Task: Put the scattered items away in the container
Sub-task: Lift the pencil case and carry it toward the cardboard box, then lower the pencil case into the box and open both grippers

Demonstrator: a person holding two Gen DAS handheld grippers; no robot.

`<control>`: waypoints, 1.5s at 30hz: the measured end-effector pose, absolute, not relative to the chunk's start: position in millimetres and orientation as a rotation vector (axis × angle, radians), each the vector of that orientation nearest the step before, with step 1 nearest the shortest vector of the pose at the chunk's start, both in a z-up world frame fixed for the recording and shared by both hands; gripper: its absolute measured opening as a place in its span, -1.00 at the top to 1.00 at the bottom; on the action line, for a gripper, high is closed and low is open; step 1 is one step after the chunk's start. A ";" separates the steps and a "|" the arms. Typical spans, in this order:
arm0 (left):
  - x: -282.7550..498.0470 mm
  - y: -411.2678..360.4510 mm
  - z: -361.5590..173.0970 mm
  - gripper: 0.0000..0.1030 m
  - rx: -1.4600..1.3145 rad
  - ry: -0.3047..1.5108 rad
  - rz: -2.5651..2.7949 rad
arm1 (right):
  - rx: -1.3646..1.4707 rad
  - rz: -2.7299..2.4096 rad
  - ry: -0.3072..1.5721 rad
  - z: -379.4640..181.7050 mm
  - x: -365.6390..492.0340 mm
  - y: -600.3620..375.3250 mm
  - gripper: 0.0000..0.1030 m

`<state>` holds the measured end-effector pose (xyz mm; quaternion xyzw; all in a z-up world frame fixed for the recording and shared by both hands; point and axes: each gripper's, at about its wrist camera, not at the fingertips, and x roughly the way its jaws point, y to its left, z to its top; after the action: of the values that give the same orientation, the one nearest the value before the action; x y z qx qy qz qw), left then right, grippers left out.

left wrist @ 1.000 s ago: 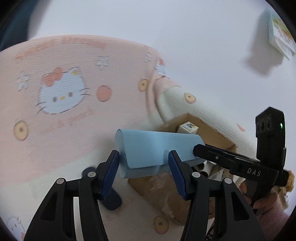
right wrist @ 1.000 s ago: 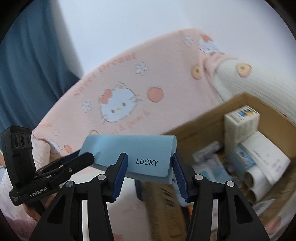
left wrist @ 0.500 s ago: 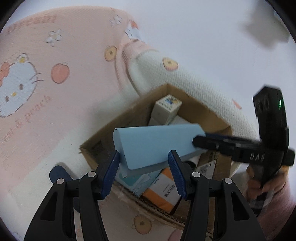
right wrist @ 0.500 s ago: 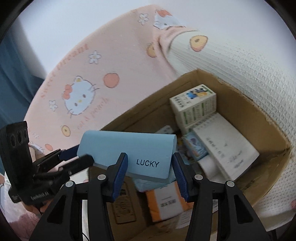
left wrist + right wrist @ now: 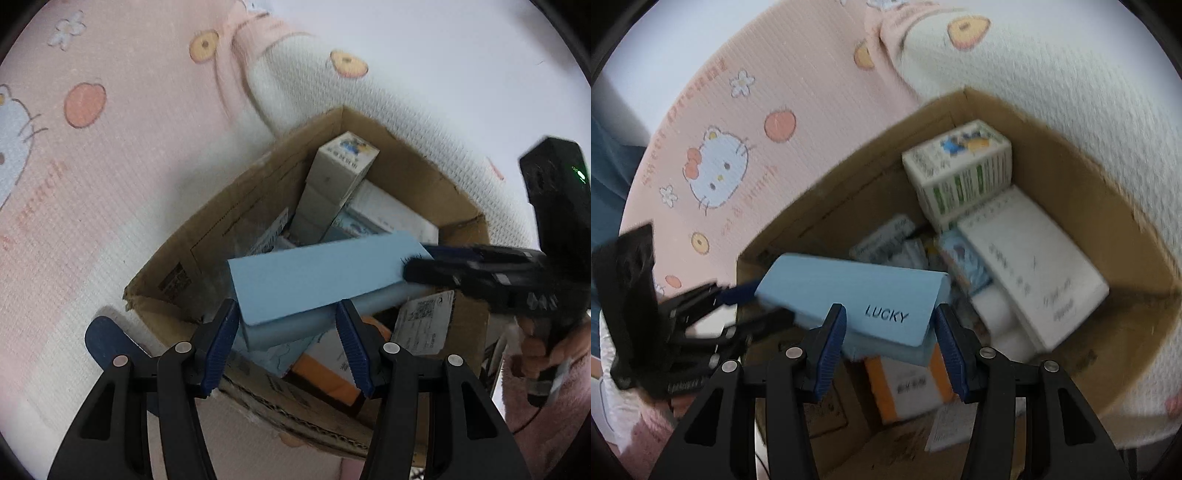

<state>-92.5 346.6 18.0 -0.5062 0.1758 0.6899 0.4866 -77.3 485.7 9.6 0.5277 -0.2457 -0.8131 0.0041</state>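
Low in both wrist views, the left claw (image 5: 288,341) and right claw (image 5: 890,347) each clamp an end of the blue case (image 5: 857,295). A second ago it hung over the bedspread (image 5: 110,184); now it hovers above the cardboard box (image 5: 1126,332), ready to release.

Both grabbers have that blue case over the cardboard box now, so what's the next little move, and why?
Probably lower it a bit further, then let go. The blue case is held at both ends, by the left gripper and the right gripper, and it hangs over the open cardboard box, above the orange carton. Lowering first would mean only a short drop onto the things below.
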 end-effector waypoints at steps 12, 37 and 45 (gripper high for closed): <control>-93.7 366.4 11.2 -0.15 -1.275 0.678 1.700 | 1.867 -2.264 -0.447 4.8 -64.1 425.3 0.12; -105.5 370.4 11.7 0.65 -1.309 0.537 1.790 | 2.119 -2.271 -0.719 -68.1 -162.5 455.3 0.63; -110.9 357.0 12.9 0.65 -1.310 0.524 1.819 | 2.077 -2.107 -0.786 -75.2 -159.2 435.3 0.63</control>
<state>-110.9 357.0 12.9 -0.5197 0.2080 0.7215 0.4074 -159.2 435.3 -75.2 0.6780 -0.2564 -0.6877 0.0401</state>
